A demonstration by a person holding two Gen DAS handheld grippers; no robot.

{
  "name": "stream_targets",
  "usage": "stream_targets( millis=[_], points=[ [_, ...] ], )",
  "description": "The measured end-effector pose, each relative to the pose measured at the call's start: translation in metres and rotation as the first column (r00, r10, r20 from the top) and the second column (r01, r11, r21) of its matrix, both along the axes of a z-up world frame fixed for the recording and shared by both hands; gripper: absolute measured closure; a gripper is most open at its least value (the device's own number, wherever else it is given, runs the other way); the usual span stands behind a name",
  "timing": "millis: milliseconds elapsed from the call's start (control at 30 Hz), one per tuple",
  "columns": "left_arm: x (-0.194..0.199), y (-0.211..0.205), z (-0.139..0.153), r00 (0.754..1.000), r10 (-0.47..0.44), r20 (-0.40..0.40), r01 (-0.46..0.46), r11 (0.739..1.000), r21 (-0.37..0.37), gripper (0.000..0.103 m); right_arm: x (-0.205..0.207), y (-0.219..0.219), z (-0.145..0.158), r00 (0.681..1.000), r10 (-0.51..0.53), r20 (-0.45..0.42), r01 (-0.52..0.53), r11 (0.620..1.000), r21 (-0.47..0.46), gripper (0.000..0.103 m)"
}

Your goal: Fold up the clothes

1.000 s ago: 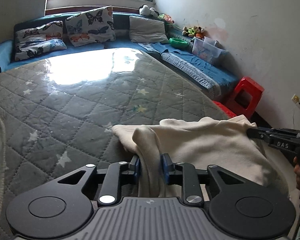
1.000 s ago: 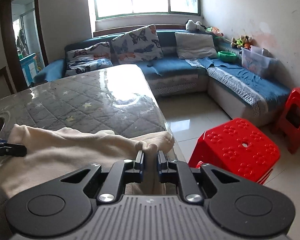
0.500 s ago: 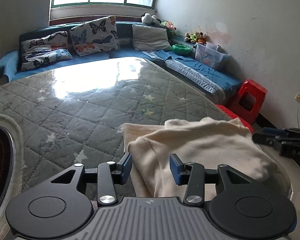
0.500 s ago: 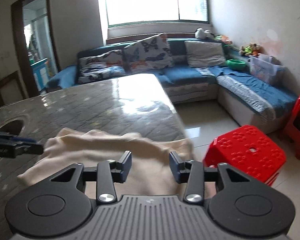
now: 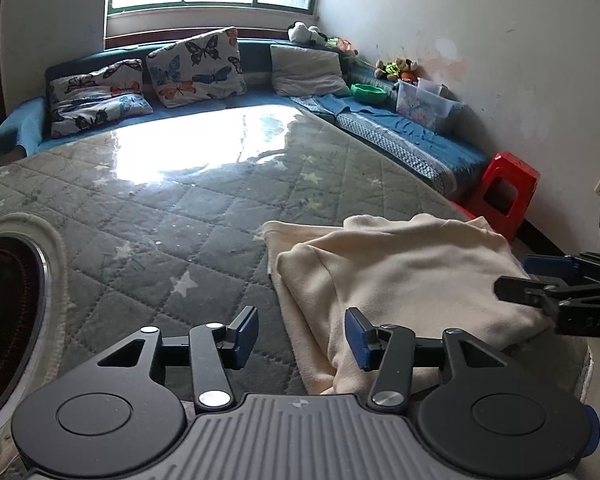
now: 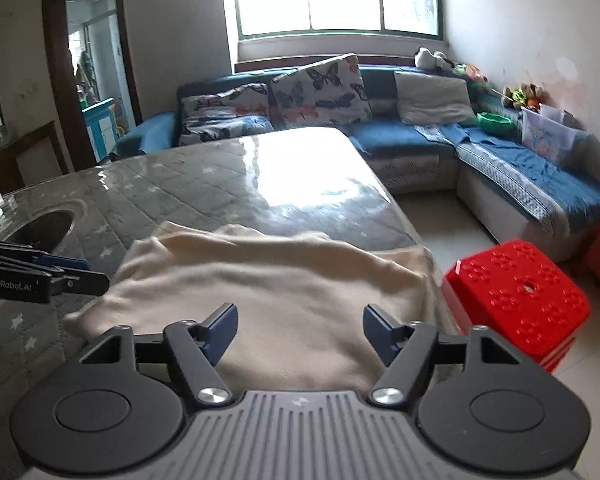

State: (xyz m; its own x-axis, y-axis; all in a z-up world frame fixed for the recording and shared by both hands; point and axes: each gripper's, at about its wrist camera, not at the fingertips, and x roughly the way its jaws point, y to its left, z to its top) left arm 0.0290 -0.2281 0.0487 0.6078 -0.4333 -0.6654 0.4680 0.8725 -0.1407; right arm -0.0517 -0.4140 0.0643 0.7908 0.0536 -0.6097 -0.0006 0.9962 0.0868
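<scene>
The left gripper [image 5: 302, 336] and right gripper [image 6: 299, 330] are both opening, pads clear; the cream garment [image 5: 400, 276] lies just beyond their fingers.

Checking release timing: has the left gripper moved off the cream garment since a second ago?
Yes. The left gripper has backed away from the cream garment; against the quilted table cover, more bare cover shows ahead of it. Its jaws are opening, pressing nothing.

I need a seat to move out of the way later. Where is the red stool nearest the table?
In the right wrist view the red stool stands on the floor at the right, just off the table's near corner, beside the cream garment's right edge.
</scene>
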Motion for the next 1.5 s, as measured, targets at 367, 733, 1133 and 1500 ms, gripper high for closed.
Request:
stream_targets(
  millis=[367, 733, 1133, 1500],
  points=[
    [-0.005, 0.029, 0.002, 0.998, 0.061, -0.003, -0.061, 0.998, 0.007, 0.044, 0.028, 0.046, -0.013, 1.000, 0.000, -0.011, 0.000, 1.000, -0.014, 0.010],
    [-0.005, 0.001, -0.004, 1.000, 0.014, -0.020, -0.014, 1.000, -0.004, 0.036, -0.003, 0.016, -0.018, 0.997, -0.075, -0.007, 0.076, 0.997, 0.035, 0.003],
    [0.001, -0.001, -0.012, 0.998, 0.052, -0.030, -0.050, 0.997, 0.051, 0.024, -0.004, 0.030, -0.015, 0.996, -0.073, 0.044, 0.072, 0.997, 0.023, 0.000],
    [0.004, -0.002, -0.012, 0.997, 0.071, -0.019, -0.069, 0.994, 0.088, 0.013, 0.016, 0.041, -0.025, 0.990, -0.139, 0.011, 0.139, 0.990, -0.011, 0.000]
  ],
)
